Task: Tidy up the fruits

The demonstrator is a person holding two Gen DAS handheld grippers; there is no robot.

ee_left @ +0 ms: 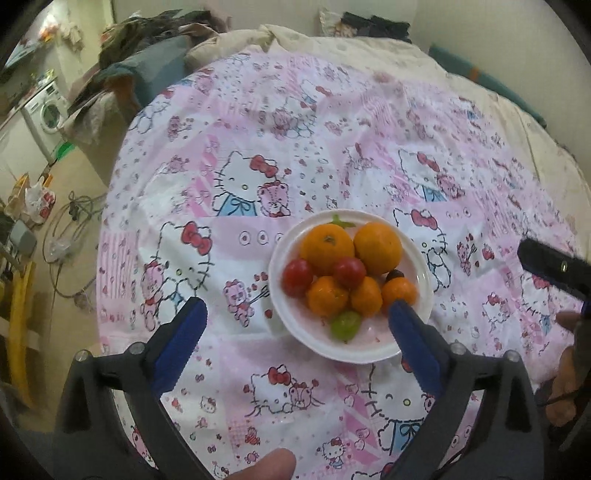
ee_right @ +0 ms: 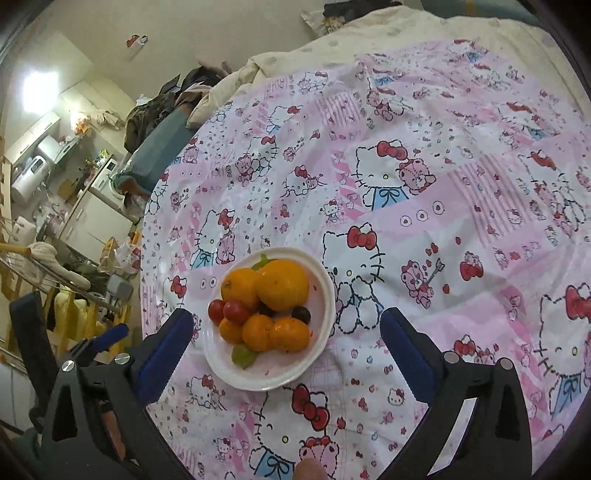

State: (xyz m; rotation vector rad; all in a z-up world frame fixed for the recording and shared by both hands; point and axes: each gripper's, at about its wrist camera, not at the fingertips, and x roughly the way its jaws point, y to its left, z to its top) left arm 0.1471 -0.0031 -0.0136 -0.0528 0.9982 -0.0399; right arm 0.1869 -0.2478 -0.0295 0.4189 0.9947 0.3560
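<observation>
Pink cartoon-cat sheet (ee_left: 332,155) over a bed, white plate (ee_left: 291,325) of fruits (ee_left: 327,245), cluttered kitchen behind, both grippers' fingers (ee_left: 184,332) spread, empty.

Soft, dim indoor light — a white glare patch (ee_right: 40,90) burns at ten o'clock in the right view. Fisheye bending and dark vignetting ring both pictures; edges smear, shadows stay faint.

A bed (ee_left: 332,122) under a pink cartoon sheet (ee_right: 443,221); washing machine (ee_left: 46,112), cluttered floor (ee_left: 70,184) and cream walls (ee_right: 184,33) at left.
</observation>
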